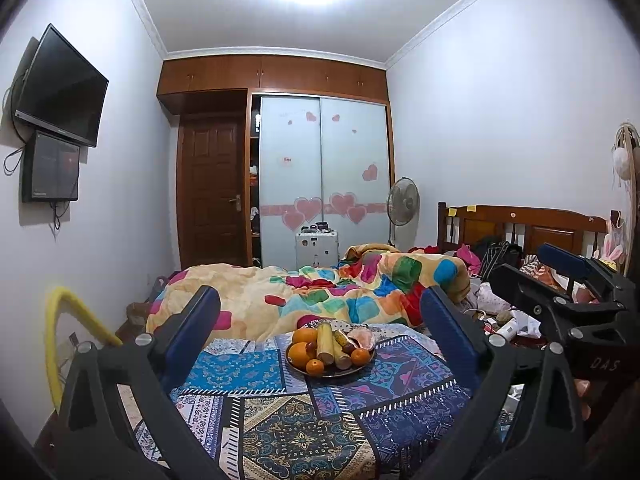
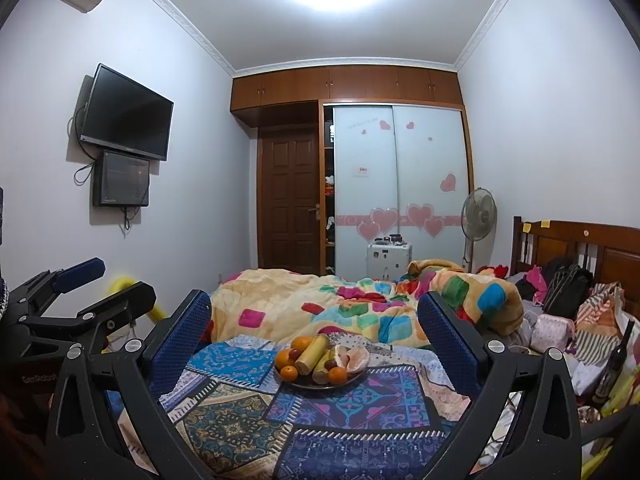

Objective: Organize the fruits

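A round plate stands on the patterned cloth. It holds several oranges, yellow cane pieces, small dark red fruits and a peeled pomelo piece. My left gripper is open and empty, held well short of the plate. My right gripper is open and empty, also short of the plate. In the left wrist view the right gripper shows at the right; in the right wrist view the left gripper shows at the left.
A bed with a colourful quilt lies behind the cloth. Clothes and bags pile by the wooden headboard. A dark bottle stands at right. A fan, a wardrobe and wall screens stand further off.
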`<state>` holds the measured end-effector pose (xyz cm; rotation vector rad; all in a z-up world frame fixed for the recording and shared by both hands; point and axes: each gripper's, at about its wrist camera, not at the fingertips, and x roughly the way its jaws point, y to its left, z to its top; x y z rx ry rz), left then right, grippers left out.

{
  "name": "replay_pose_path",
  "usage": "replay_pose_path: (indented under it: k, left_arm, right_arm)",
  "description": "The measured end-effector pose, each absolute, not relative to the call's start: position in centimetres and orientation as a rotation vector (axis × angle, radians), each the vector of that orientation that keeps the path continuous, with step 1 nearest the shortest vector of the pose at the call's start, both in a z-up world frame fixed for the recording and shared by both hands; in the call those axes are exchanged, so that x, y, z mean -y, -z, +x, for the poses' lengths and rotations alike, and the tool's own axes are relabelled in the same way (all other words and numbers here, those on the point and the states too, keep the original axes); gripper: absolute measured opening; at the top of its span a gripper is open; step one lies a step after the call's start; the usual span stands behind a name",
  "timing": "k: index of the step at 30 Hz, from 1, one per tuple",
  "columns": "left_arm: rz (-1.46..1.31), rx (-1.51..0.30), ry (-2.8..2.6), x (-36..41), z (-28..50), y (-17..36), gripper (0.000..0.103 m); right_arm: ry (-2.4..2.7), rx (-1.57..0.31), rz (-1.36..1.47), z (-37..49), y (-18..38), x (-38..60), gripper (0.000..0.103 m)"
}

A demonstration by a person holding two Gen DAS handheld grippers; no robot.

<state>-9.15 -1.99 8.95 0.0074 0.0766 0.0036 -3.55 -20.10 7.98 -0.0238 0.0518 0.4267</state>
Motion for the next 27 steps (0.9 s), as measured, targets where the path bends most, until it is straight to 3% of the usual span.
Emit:
replay_pose_path:
  k: [27]
  left_arm:
    - [-0.02, -0.094, 0.002, 1.71, -8.36, -8.73, 0.102]
  right_arm:
    - [-0.428, -0.059, -0.018, -3.56, -7.98, 20.11, 0.103]
